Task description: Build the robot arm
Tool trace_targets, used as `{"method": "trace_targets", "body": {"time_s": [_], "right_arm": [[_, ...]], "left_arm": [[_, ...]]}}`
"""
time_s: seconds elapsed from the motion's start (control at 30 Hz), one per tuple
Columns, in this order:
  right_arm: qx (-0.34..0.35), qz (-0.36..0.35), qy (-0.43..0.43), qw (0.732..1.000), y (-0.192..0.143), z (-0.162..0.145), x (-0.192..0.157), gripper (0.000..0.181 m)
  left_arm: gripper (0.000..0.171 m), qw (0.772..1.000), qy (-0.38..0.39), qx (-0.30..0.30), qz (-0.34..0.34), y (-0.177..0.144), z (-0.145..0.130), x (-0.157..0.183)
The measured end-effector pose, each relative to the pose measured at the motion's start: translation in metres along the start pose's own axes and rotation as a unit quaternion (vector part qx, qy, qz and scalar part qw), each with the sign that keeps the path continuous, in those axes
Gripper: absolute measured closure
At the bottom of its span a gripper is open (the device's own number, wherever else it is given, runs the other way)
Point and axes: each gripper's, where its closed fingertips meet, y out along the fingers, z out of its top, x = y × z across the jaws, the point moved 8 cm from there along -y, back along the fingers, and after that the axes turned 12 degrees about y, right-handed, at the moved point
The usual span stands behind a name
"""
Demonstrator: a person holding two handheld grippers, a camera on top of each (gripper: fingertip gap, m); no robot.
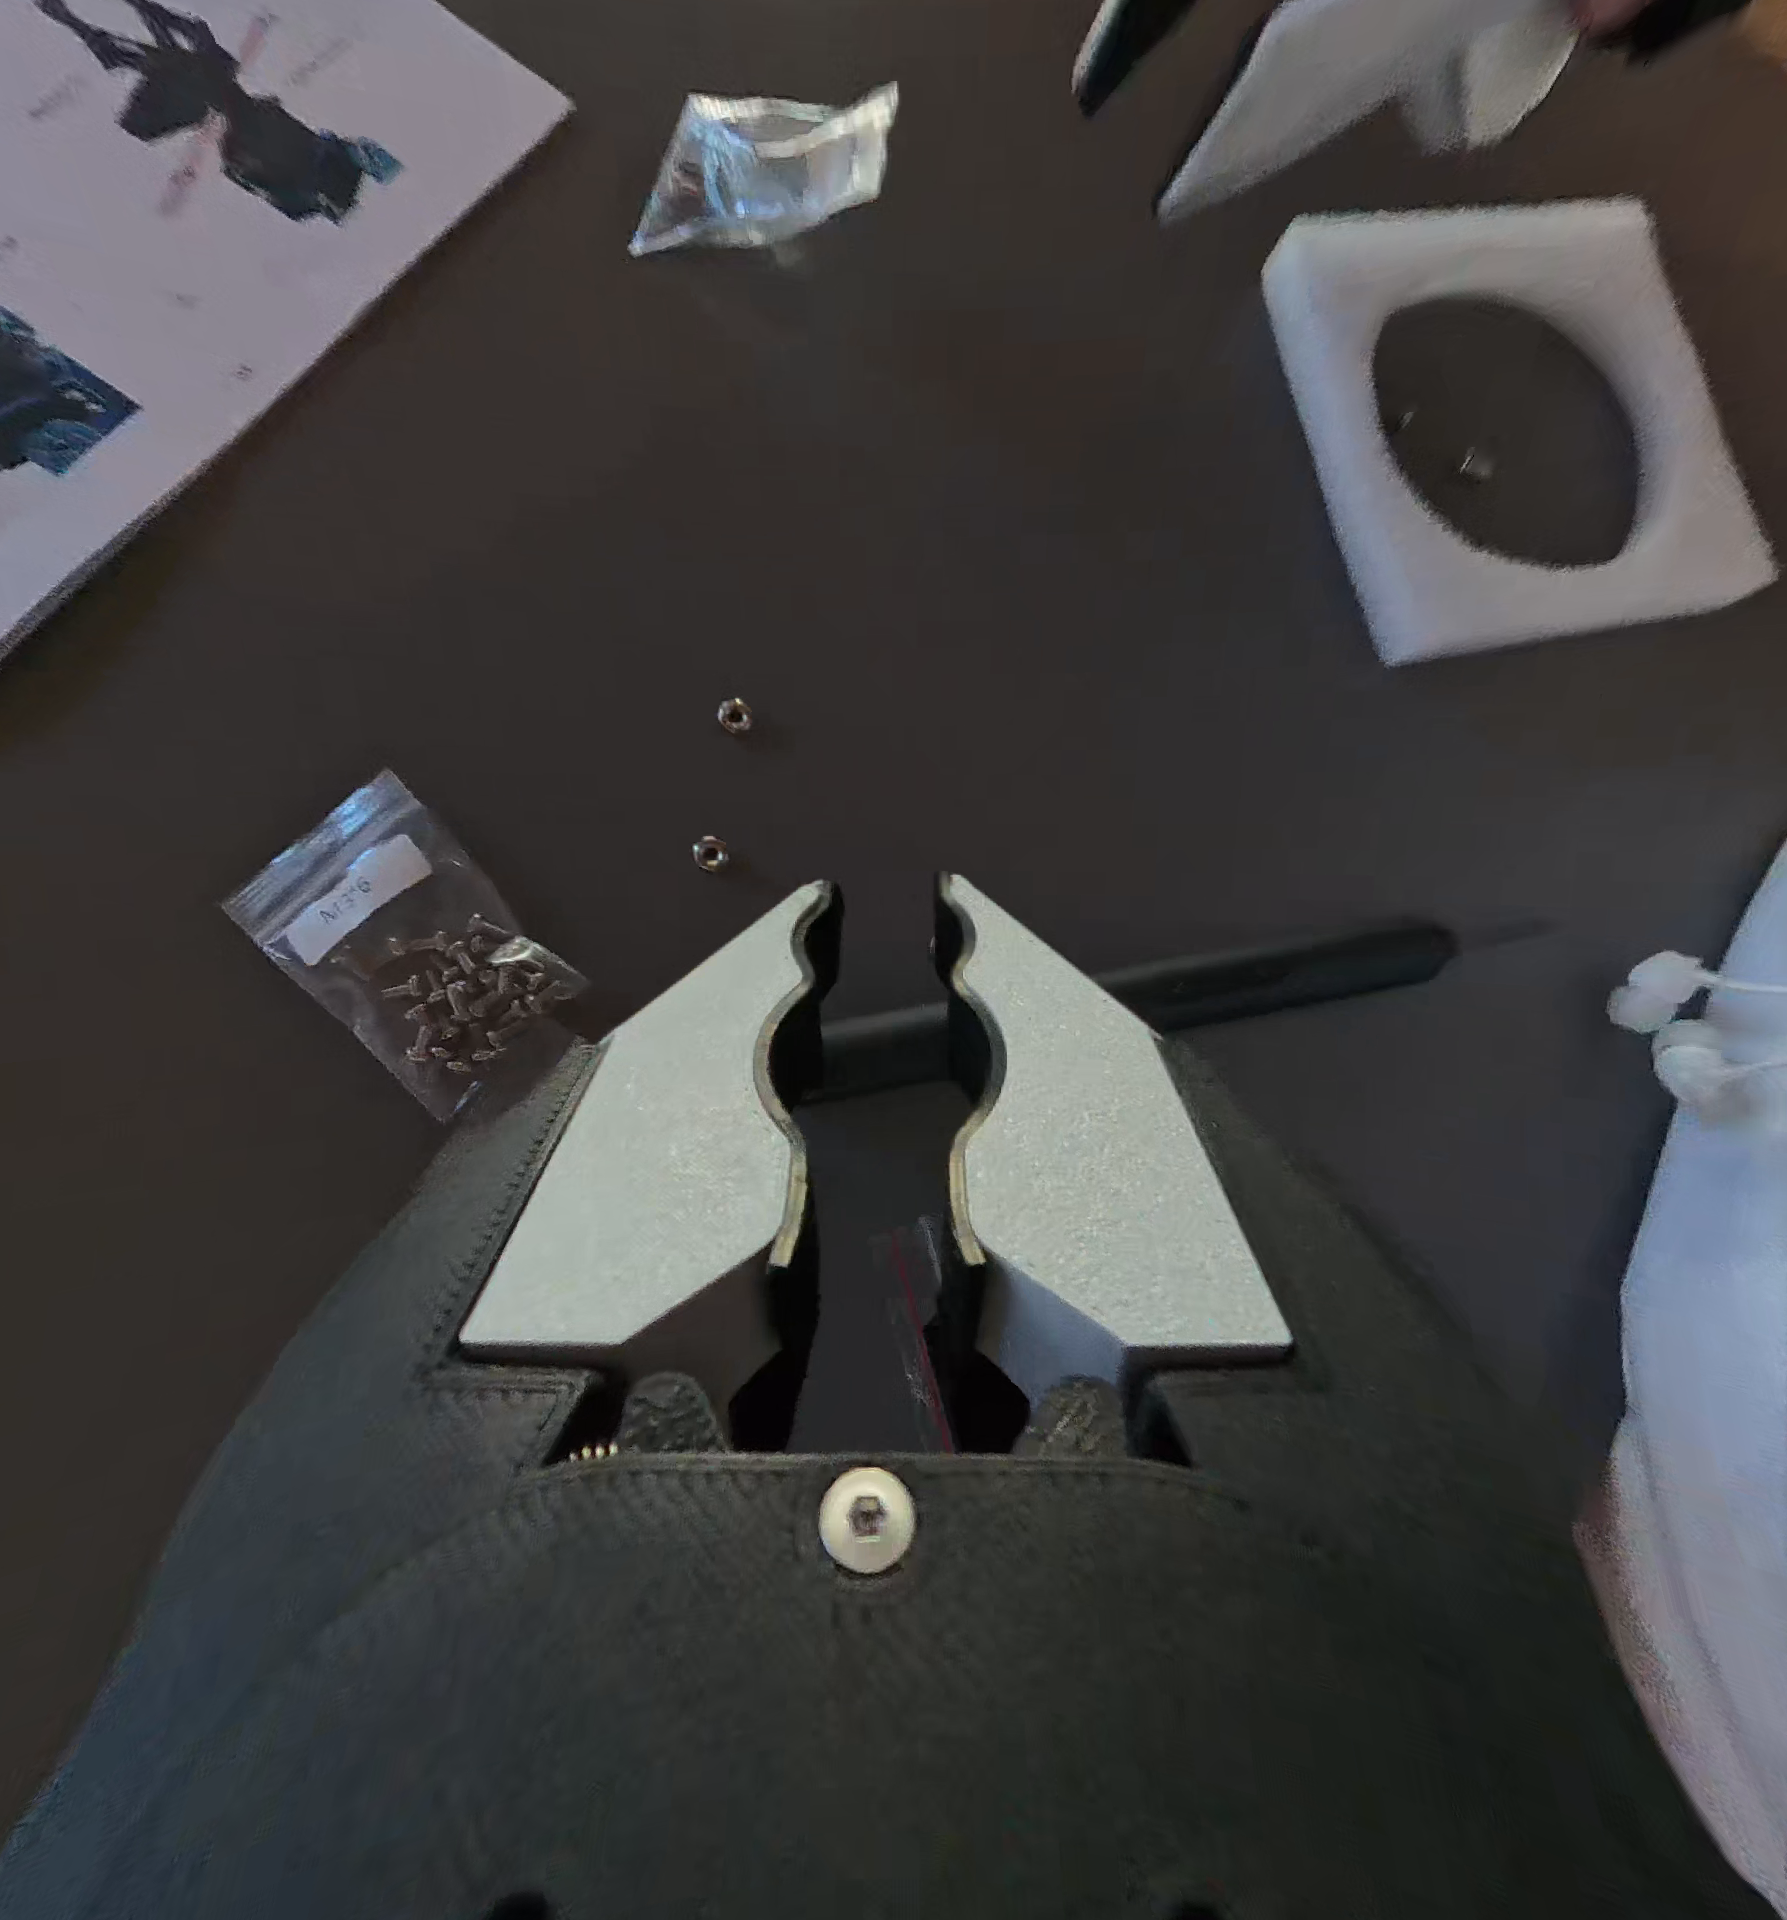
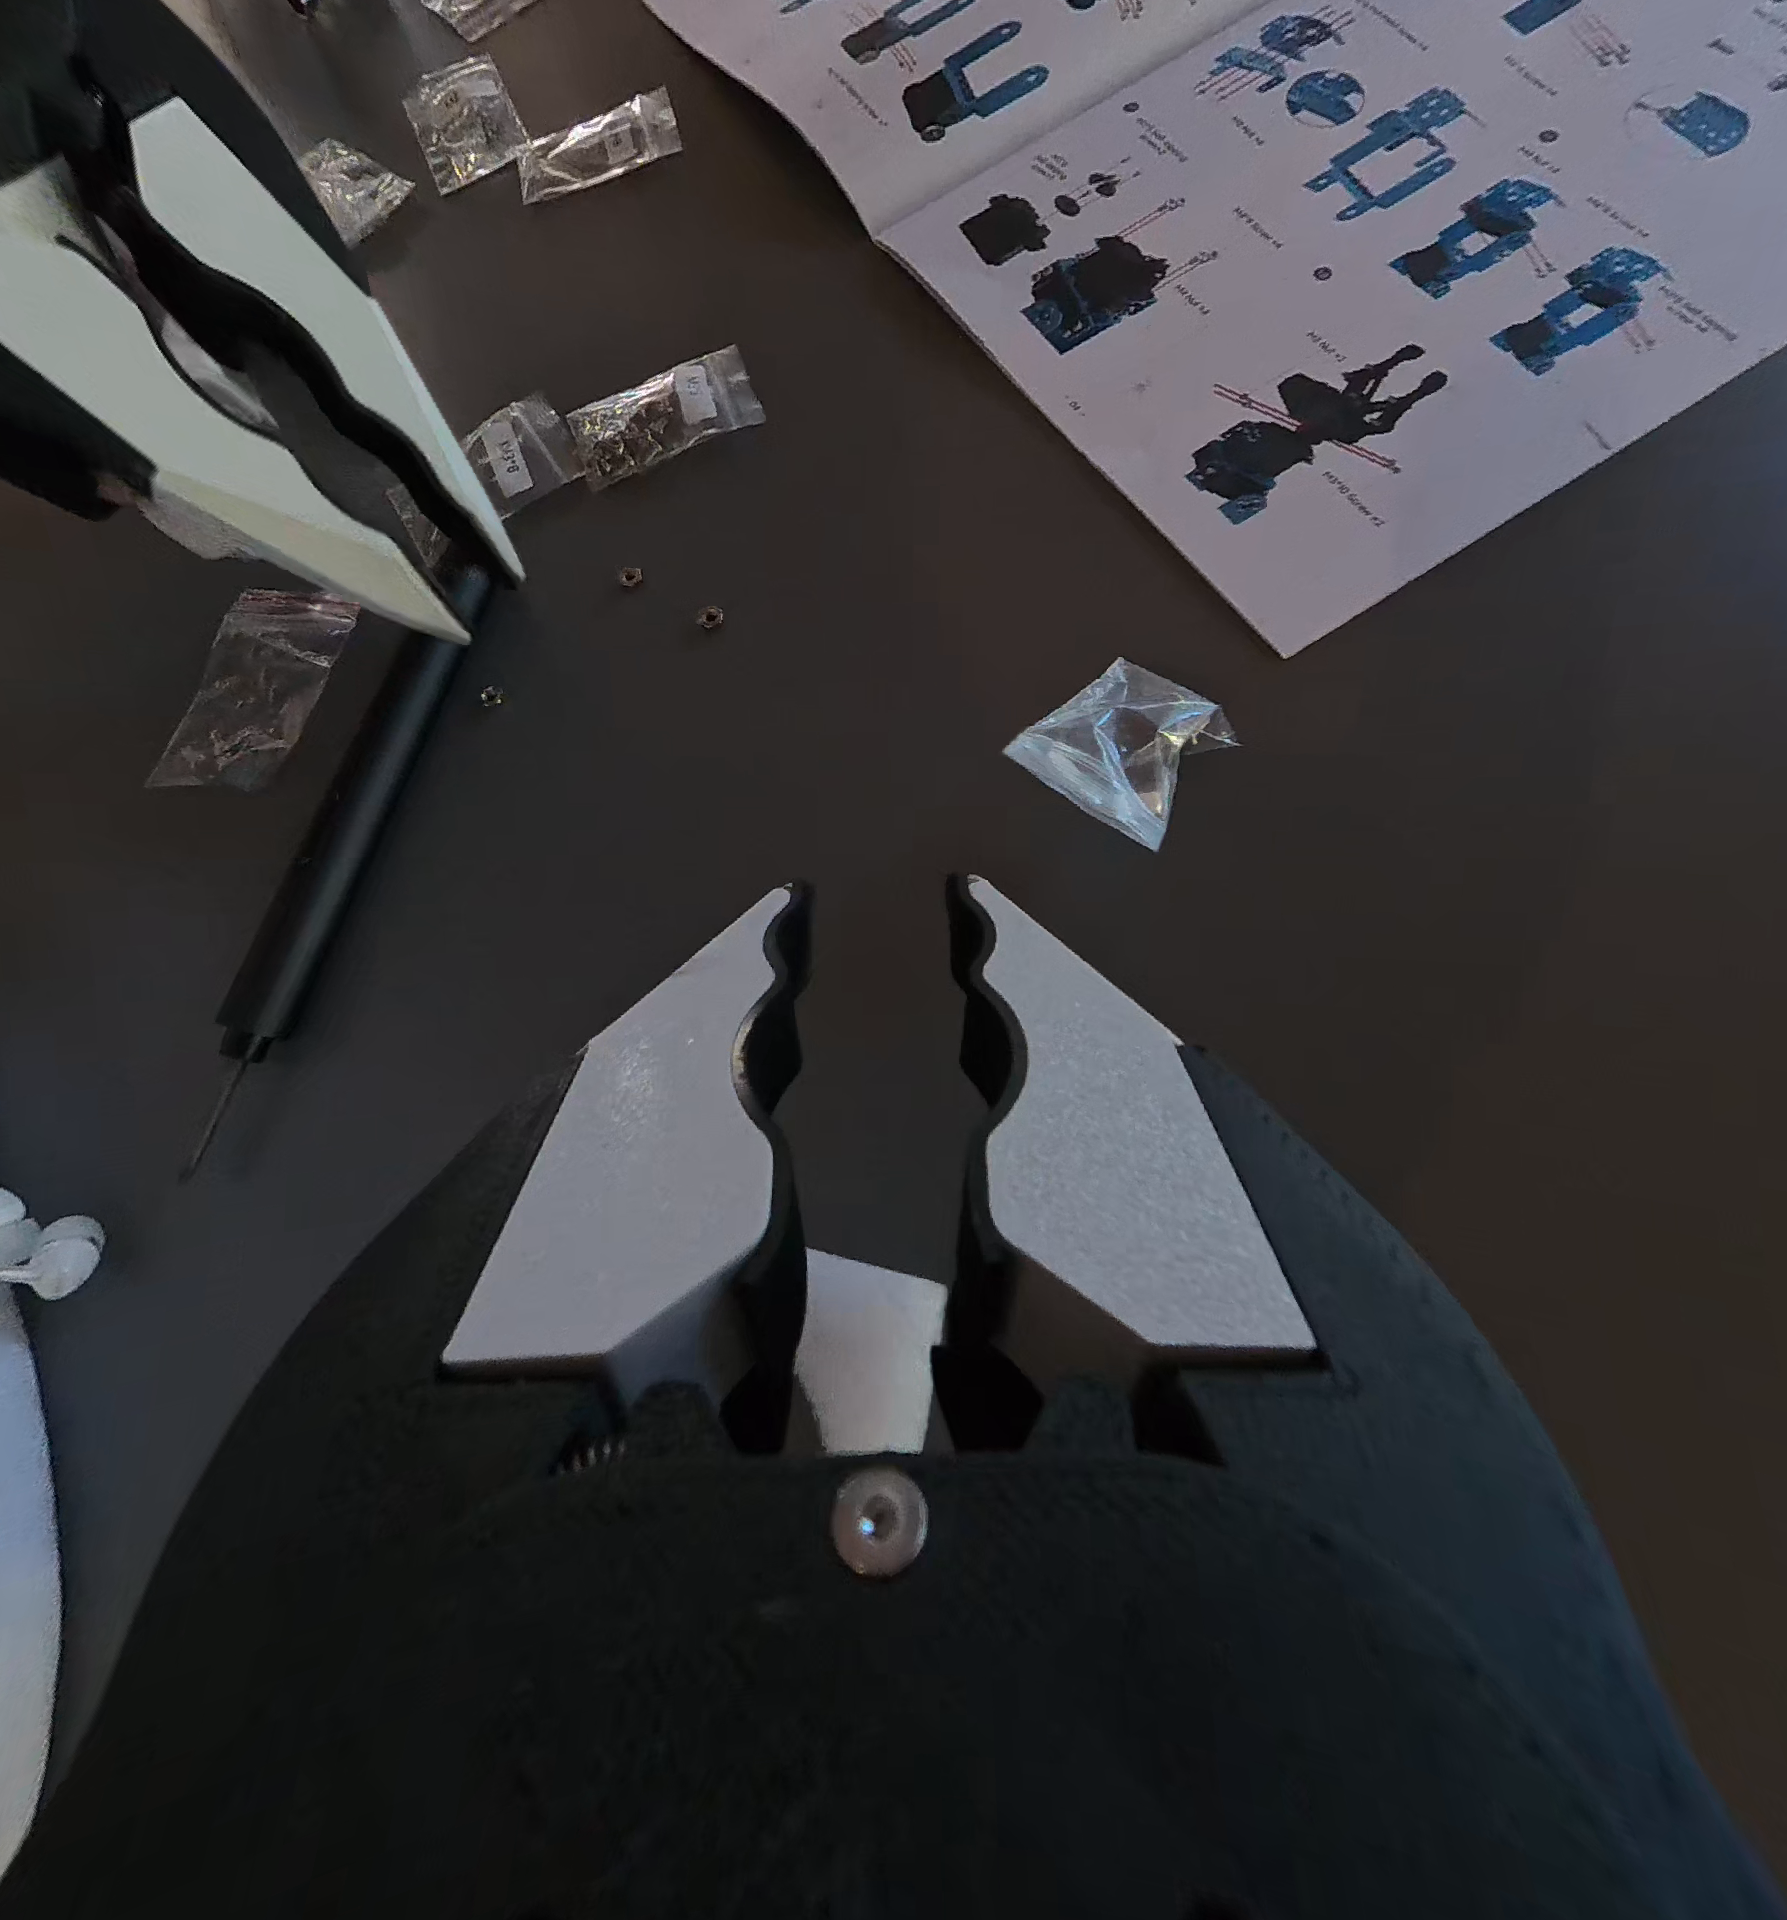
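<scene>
My left gripper (image 1: 887, 885) hangs over a dark table with its jaws a narrow gap apart and nothing between them. A black screwdriver (image 1: 1284, 977) lies crosswise under its fingers. Two small nuts (image 1: 733, 715) lie just ahead of the tips. In the right wrist view the left gripper (image 2: 492, 605) sits over the handle end of the screwdriver (image 2: 349, 852), with three nuts (image 2: 705, 618) close by. My right gripper (image 2: 876, 888) is open and empty above bare table, nearest a crumpled clear bag (image 2: 1117, 748). It shows blurred at the top right of the left wrist view (image 1: 1315, 94).
A bag of screws (image 1: 432, 966) lies left of my left fingers. A white foam square (image 1: 1325, 343) with a round hole is at the right. Printed instruction sheets (image 2: 1336, 260) lie at the back. Several small parts bags (image 2: 660, 416) lie at the left. A white drawstring cloth bag (image 1: 1751, 1247) lies nearby. Left tips to right tips: about 15 centimeters. Measured from the fingertips, the screwdriver (image 2: 349, 852) is 7 centimeters or so from the left gripper and 15 centimeters from the right.
</scene>
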Motion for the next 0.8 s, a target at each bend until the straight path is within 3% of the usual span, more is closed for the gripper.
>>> {"method": "trace_targets", "body": {"time_s": [0.17, 0.3, 0.8], "right_arm": [[-0.002, 0.007, -0.007, 1.0, 0.002, -0.002, -0.005, 0.154], [0.004, 0.01, -0.006, 1.0, 0.0, -0.003, -0.004, 0.154], [0.028, 0.022, -0.004, 0.999, -0.011, -0.005, -0.004, 0.154]], "left_arm": [[0.155, 0.997, -0.028, -0.071, -0.021, 0.008, 0.004, 0.009], [0.152, 0.994, -0.007, -0.11, 0.004, 0.012, 0.007, 0.016], [0.162, 0.981, 0.025, -0.192, 0.032, 0.02, 0.007, 0.022]]}}
